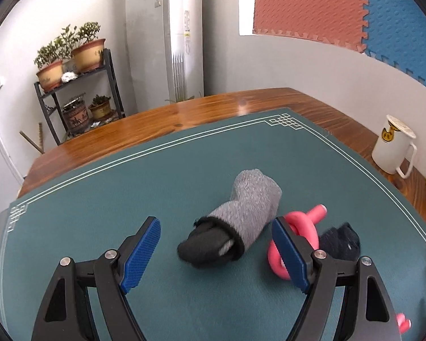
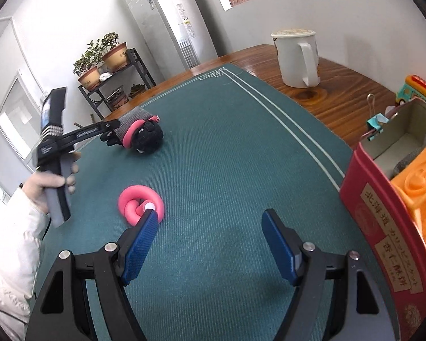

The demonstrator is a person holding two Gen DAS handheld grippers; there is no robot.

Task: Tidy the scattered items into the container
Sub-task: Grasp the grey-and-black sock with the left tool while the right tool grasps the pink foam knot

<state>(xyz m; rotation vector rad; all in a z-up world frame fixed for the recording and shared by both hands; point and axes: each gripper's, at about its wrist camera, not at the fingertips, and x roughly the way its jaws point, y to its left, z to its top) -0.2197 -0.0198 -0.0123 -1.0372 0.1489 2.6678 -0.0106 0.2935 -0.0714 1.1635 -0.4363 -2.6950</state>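
Note:
A rolled grey sock (image 1: 247,207) with a black end lies on the green mat (image 1: 127,187). My left gripper (image 1: 215,253) is open, and the sock's black end sits between its fingertips without touching the pads. A knotted pink foam tube (image 1: 301,227) and a dark sock ball (image 1: 340,241) lie just past the right finger. My right gripper (image 2: 211,244) is open over bare mat, its left fingertip beside a second pink foam knot (image 2: 140,201). The red tin (image 2: 383,241) stands at the right and holds an orange toy (image 2: 417,199) and something grey.
A white mug (image 2: 296,56), a toy car (image 2: 416,91) and a teal binder clip (image 2: 376,120) sit on the wooden table (image 2: 335,99) beyond the mat's right edge. A gloved hand (image 2: 48,183) holds the left gripper (image 2: 110,133) at the left. A plant shelf (image 1: 79,85) stands behind the table.

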